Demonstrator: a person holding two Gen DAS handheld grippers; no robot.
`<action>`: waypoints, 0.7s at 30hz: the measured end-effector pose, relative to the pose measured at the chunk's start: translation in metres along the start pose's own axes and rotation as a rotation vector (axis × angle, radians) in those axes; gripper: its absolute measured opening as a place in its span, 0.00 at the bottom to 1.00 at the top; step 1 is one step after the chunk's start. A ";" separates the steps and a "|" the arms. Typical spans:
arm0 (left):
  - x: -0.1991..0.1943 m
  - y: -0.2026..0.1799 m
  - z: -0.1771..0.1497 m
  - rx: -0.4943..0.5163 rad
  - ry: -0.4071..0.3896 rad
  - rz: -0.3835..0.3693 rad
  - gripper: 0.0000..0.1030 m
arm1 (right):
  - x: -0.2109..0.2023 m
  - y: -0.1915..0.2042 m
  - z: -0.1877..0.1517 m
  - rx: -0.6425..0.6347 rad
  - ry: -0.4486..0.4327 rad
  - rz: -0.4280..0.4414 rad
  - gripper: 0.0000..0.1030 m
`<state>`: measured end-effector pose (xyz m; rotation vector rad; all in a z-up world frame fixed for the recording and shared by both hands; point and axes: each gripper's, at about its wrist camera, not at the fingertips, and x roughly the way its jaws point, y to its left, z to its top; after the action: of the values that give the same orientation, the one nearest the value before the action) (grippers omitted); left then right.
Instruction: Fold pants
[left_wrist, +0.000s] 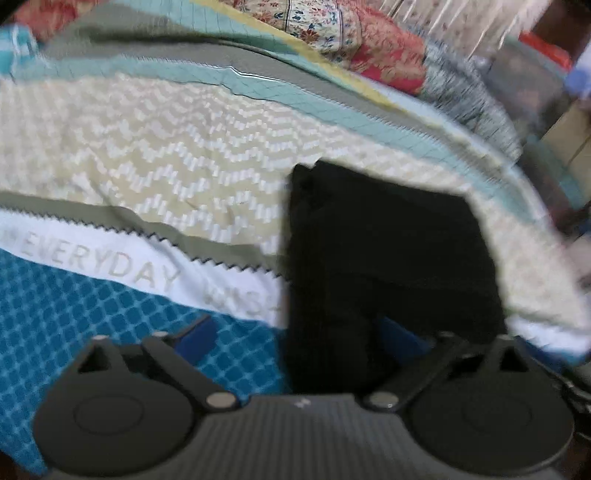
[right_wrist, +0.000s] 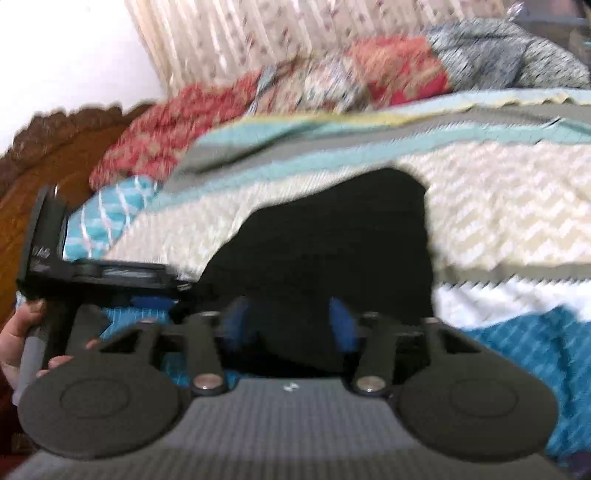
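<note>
The black pants (left_wrist: 388, 251) lie in a folded, roughly rectangular pile on the patterned bedspread (left_wrist: 147, 158). My left gripper (left_wrist: 297, 338) hangs just over their near edge, open wide. Its left blue finger (left_wrist: 195, 339) is over the blue quilt and its right one is over the black cloth. In the right wrist view the pants (right_wrist: 332, 240) spread ahead as a dark heap. My right gripper (right_wrist: 291, 325) is open at their near edge, blue fingers (right_wrist: 341, 325) apart with black cloth lying between them, not pinched. Both views are blurred.
Red floral pillows (left_wrist: 388, 55) and a grey patterned cushion (right_wrist: 480, 55) line the far side of the bed, with a curtain (right_wrist: 240, 37) behind. A carved wooden headboard (right_wrist: 55, 147) stands at left. A hand (right_wrist: 18, 332) holds the left tool's black housing (right_wrist: 48, 236).
</note>
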<state>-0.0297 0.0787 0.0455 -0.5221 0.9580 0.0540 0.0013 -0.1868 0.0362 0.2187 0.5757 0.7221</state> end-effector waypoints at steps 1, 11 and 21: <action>-0.003 0.004 0.004 -0.020 -0.002 -0.037 1.00 | -0.006 -0.008 0.002 0.016 -0.027 -0.009 0.76; 0.057 0.001 0.029 -0.069 0.104 -0.085 1.00 | 0.011 -0.089 0.019 0.280 -0.003 0.022 0.86; 0.064 -0.022 0.027 0.015 0.006 -0.066 0.56 | 0.064 -0.083 0.024 0.408 0.136 0.210 0.50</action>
<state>0.0341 0.0602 0.0161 -0.5400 0.9458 -0.0144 0.1000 -0.2049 -0.0023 0.6196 0.8368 0.8213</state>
